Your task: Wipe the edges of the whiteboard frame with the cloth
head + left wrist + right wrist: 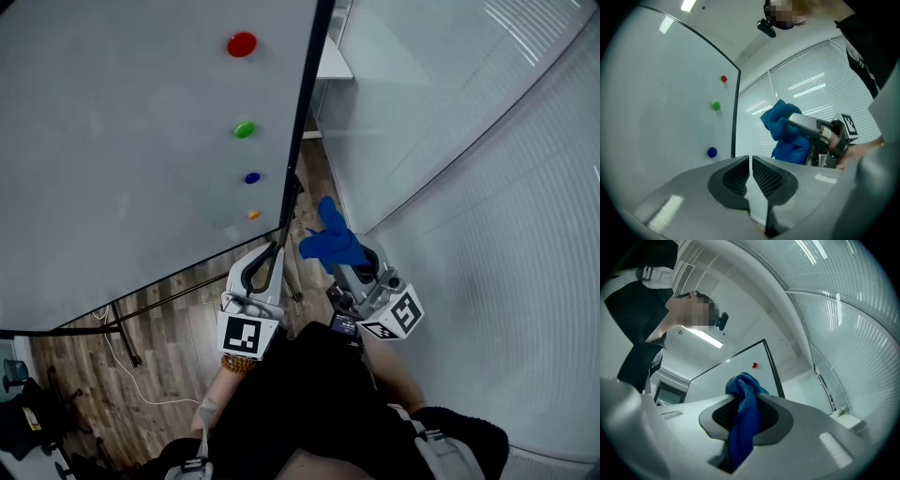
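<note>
Closest under the head camera are my two grippers. My left gripper (277,251) has its jaws pressed together on nothing. My right gripper (343,251) is clamped on the blue cloth (330,242). Its own view shows the cloth bunched above the jaws and trailing down between them. The left gripper view shows the cloth just beside the whiteboard (122,141), clear of its dark frame (305,112). The head view alone shows four magnets: red (241,44), green (244,129), blue (251,177), orange (253,215). The right gripper view catches only the red.
</note>
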`<state>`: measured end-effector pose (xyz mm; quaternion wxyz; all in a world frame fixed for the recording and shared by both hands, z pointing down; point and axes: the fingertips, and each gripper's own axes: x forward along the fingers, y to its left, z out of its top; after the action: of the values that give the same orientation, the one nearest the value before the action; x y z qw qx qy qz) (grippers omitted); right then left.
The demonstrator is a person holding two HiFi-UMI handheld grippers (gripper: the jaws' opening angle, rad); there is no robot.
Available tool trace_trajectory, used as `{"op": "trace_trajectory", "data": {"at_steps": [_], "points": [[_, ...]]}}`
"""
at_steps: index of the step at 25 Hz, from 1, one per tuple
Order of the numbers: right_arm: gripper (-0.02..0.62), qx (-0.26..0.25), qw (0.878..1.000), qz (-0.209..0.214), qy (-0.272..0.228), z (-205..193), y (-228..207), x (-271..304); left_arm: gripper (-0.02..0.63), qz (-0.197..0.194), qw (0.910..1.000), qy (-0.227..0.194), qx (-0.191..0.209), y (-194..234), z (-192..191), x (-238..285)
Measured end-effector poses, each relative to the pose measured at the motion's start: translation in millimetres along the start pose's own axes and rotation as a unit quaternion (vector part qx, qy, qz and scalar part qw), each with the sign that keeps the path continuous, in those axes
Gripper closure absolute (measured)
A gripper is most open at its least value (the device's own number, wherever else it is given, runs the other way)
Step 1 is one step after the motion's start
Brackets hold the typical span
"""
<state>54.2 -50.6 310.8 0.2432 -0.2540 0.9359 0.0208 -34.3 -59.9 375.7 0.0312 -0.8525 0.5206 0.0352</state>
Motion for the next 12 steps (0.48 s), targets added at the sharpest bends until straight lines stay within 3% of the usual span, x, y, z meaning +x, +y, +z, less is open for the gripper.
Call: {"op": "trace_trajectory", "data": {"at_steps": [3, 6, 12], "points": [[0.506, -0.010, 1.000, 0.007, -0.017, 5, -10, 11, 0.606, -0.007, 0.9999, 0.006, 0.004, 6, -10, 2], [0.505, -0.019, 0.998, 0.025, -0.046, 23, -60, 46, 0.606, -0.013, 0.9998, 0.010, 0.010, 21, -13, 32], [0.499, -0.014, 0.986, 0.105, -0.125, 78, -124, 110, 0.606, 0.012, 0.9994, 0.029, 0.017, 40, -44, 55]]}}
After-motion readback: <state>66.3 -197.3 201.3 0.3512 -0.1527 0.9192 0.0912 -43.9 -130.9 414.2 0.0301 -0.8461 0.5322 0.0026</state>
